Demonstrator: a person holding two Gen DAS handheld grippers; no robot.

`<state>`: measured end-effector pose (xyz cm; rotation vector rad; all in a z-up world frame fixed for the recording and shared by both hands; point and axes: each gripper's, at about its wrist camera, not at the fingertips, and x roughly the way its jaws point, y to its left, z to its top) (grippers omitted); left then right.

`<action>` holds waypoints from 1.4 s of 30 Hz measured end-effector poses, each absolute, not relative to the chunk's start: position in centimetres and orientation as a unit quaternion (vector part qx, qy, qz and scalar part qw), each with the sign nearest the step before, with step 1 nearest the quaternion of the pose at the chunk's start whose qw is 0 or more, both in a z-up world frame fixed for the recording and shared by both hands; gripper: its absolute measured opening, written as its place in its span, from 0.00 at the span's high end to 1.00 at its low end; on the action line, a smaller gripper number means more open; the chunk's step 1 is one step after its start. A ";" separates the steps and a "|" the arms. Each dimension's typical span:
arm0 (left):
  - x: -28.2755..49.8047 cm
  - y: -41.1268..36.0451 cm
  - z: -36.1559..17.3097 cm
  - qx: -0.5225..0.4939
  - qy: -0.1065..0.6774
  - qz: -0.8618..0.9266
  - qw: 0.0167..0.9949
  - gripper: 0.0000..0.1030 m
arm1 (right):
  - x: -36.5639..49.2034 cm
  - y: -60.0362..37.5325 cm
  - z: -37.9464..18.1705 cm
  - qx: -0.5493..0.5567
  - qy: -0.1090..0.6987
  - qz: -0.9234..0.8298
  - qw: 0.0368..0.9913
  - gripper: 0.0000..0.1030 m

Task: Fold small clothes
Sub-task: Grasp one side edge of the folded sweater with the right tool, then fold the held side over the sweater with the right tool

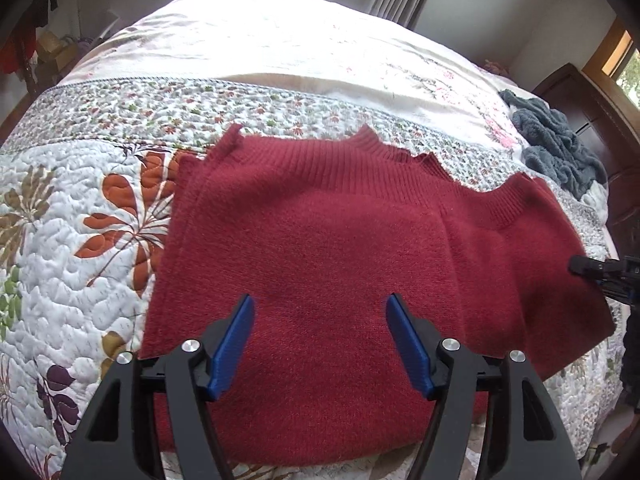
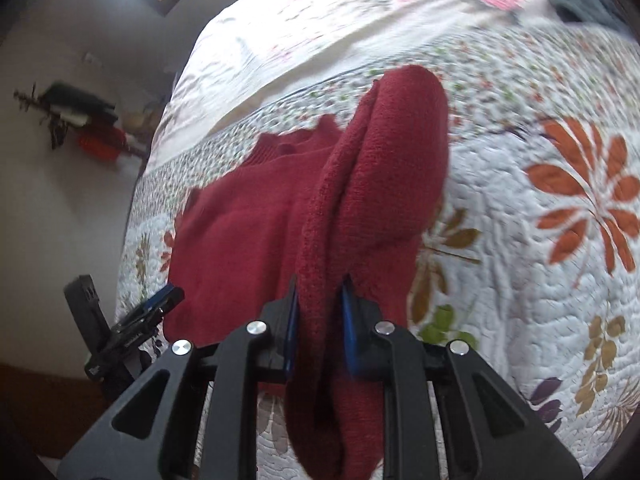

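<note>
A red knit sweater point(image 1: 320, 248) lies spread on a floral quilted bed point(image 1: 80, 208). The left gripper point(image 1: 320, 320) hovers over the sweater, jaws wide, while the right gripper point(image 2: 320, 292) pinches a lifted fold of it.

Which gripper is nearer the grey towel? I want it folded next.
Right. The right gripper, shut on the red sweater, sits just below the grey towel. The left gripper hangs open over the sweater's middle, farther away.
</note>
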<state>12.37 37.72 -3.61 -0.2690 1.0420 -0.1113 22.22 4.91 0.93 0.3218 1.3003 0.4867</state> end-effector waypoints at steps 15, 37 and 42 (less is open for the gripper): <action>11.8 40.0 -4.1 -0.165 0.498 -0.050 0.850 0.34 | 21.4 15.8 -4.4 0.047 0.639 0.219 0.736 0.83; 16.2 31.2 -3.7 -0.271 0.510 -0.181 0.796 0.34 | 21.5 2.6 -3.8 0.247 0.621 0.218 0.712 0.69; 18.1 29.1 -6.4 -0.314 0.529 -0.199 0.763 0.34 | 19.9 1.1 -6.2 0.251 0.628 0.210 0.706 0.63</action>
